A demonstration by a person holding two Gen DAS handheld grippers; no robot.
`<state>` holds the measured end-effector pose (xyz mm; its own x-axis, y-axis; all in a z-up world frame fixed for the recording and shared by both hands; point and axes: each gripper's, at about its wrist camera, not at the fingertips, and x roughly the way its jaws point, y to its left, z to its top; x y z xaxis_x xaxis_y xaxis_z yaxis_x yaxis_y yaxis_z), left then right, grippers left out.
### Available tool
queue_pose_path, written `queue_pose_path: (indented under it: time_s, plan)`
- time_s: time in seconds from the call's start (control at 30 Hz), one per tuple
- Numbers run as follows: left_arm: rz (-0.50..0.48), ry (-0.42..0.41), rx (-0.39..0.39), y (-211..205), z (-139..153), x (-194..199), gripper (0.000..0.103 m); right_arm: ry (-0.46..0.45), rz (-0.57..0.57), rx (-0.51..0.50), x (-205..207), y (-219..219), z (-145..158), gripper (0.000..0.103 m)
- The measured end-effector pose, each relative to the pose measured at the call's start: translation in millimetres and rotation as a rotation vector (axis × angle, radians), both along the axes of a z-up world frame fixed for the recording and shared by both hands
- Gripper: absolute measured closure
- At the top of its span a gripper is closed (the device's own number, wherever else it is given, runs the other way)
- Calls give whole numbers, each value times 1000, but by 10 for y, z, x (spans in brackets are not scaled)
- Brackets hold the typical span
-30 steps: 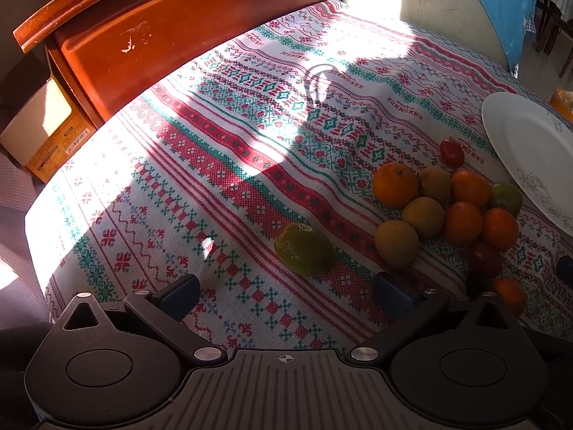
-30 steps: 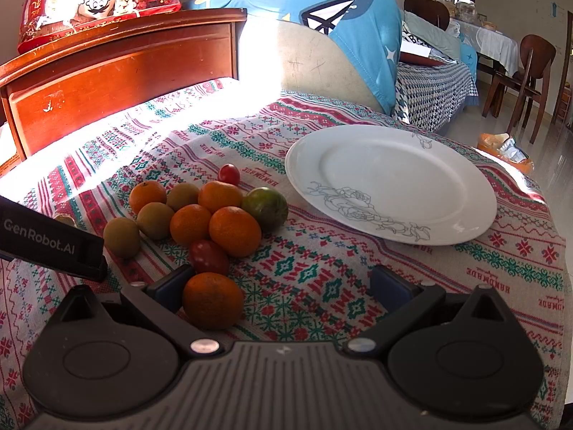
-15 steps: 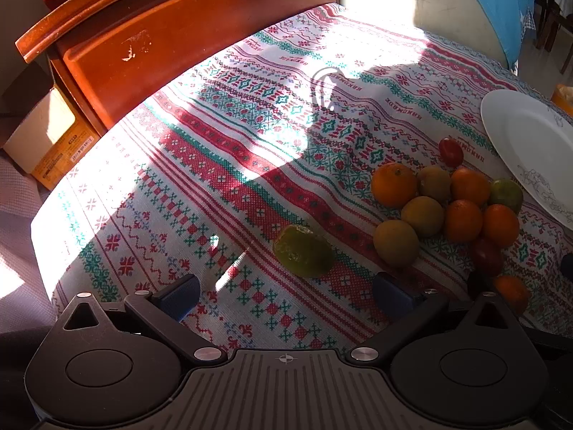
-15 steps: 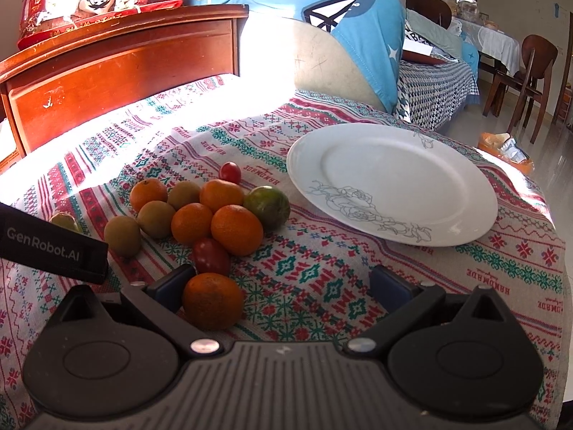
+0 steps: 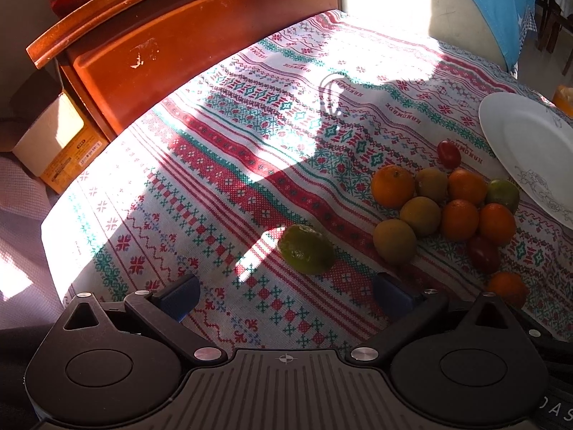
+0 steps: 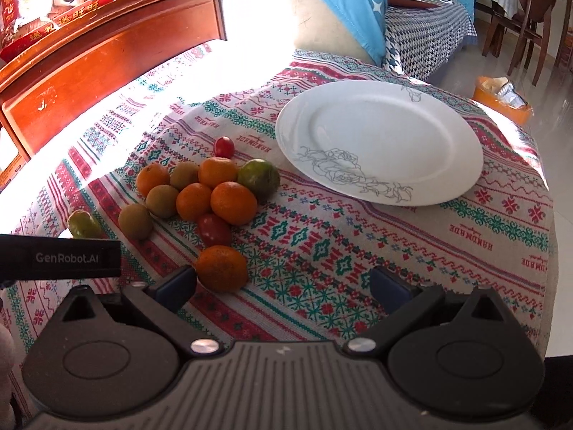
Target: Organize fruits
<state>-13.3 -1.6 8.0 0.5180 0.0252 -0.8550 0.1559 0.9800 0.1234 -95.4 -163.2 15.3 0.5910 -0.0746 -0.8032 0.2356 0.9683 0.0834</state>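
Observation:
A pile of fruit point(image 6: 211, 193) lies on the patterned tablecloth: several oranges, brownish kiwis, a green citrus point(image 6: 258, 178) and small red tomatoes point(image 6: 224, 146). A lone orange point(image 6: 222, 268) sits nearest, just inside my right gripper's left finger. My right gripper point(image 6: 283, 288) is open with nothing between its fingers. A separate green fruit point(image 5: 306, 249) lies just ahead of my open left gripper point(image 5: 284, 295), left of the fruit pile point(image 5: 444, 208). An empty white plate point(image 6: 379, 141) with a grey flower drawing rests to the right of the pile; its rim point(image 5: 508, 154) shows in the left wrist view.
A wooden headboard point(image 5: 200, 36) borders the far side, with a red package point(image 6: 71, 3) on top. A cardboard box point(image 5: 57, 139) stands beyond the left edge. A blue cushion point(image 6: 351, 3) and wooden chairs point(image 6: 526, 25) are at the back right. An orange container point(image 6: 501, 96) sits on the floor.
Both grippers have risen and pulled back a little, so more of the cloth and headboard shows. The fruits and plate have not moved. Both grippers stay open.

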Motion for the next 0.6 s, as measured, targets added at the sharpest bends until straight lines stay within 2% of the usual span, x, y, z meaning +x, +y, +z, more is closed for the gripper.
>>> queue_pose_path:
  time_s: [0.17,0.3,0.47,0.6]
  plan:
    - [-8,1,-12,-5,16,-73,0,-5,-45,-23,-70,-60,133,1]
    - [-12,7,-26,-7,34,-146,0,46,-95,8,-104,-151,133,1]
    - [-10,8,-24,-3,42,-214,0,66,-86,-43,-108,-101,118,1]
    - [-13,0,-22,3,72,-238,0,82,-108,-35,-97,-115,98,1]
